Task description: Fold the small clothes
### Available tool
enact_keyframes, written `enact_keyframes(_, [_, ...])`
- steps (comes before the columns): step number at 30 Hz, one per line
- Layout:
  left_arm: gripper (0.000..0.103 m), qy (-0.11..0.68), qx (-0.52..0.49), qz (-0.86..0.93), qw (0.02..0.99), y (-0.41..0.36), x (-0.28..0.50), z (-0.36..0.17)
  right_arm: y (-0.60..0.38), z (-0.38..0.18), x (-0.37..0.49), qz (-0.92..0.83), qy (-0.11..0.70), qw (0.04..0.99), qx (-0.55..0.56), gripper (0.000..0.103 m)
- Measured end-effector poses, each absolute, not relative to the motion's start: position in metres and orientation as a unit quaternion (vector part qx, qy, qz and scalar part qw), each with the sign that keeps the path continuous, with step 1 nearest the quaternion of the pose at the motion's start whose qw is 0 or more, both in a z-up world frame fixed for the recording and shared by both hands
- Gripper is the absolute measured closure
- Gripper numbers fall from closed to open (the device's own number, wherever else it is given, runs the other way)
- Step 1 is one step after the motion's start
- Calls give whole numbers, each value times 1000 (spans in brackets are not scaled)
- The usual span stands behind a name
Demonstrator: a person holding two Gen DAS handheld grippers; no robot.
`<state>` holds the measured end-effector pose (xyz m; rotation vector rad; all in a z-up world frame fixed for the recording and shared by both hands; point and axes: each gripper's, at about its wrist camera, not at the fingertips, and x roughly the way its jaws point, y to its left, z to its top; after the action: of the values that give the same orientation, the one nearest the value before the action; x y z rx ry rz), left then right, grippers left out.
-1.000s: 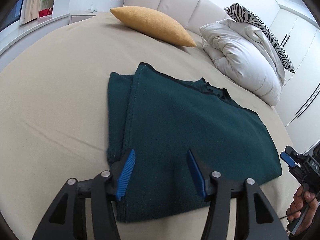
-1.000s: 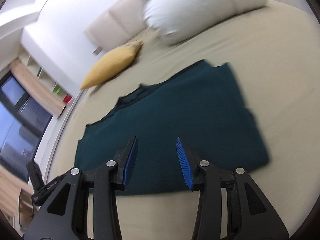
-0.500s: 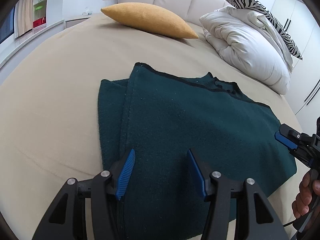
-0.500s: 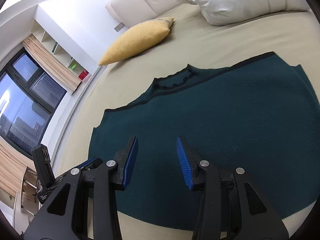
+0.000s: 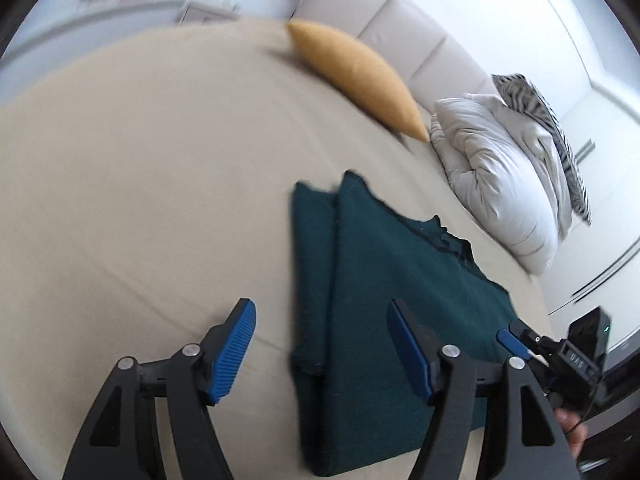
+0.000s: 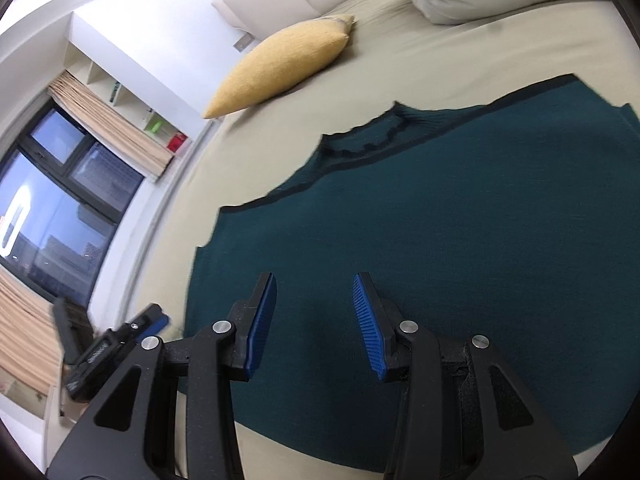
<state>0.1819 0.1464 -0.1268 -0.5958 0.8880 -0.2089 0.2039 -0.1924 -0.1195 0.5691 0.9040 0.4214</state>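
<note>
Over the green garment [image 5: 400, 300], left tongs [image 5: 320, 352], just widening, and right tongs [image 6: 314, 324] tilt downward, both released, empty.

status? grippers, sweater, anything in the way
Left gripper open, jaws just widened, empty, over sweater's folded edge. Right gripper open, empty, above dark green sweater. Sweater flat on bed. Nothing in the way.

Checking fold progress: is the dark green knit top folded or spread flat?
Partly folded: dark green knit top has one side strip doubled under, the rest flat on the bed.
</note>
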Motion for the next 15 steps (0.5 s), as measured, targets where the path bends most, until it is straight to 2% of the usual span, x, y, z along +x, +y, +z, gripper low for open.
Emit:
enact_keyframes(7, [33, 456, -394, -179, 777, 157, 200, -159, -180, -127, 217, 233, 435, 814, 305, 64])
enact_keyframes(14, [34, 502, -415, -235, 722, 142, 233, -167, -185, -131, 221, 265, 433, 785, 355, 64])
enact_keyframes(15, [37, 508, -401, -233, 726, 138, 232, -164, -185, -131, 222, 267, 433, 784, 356, 64])
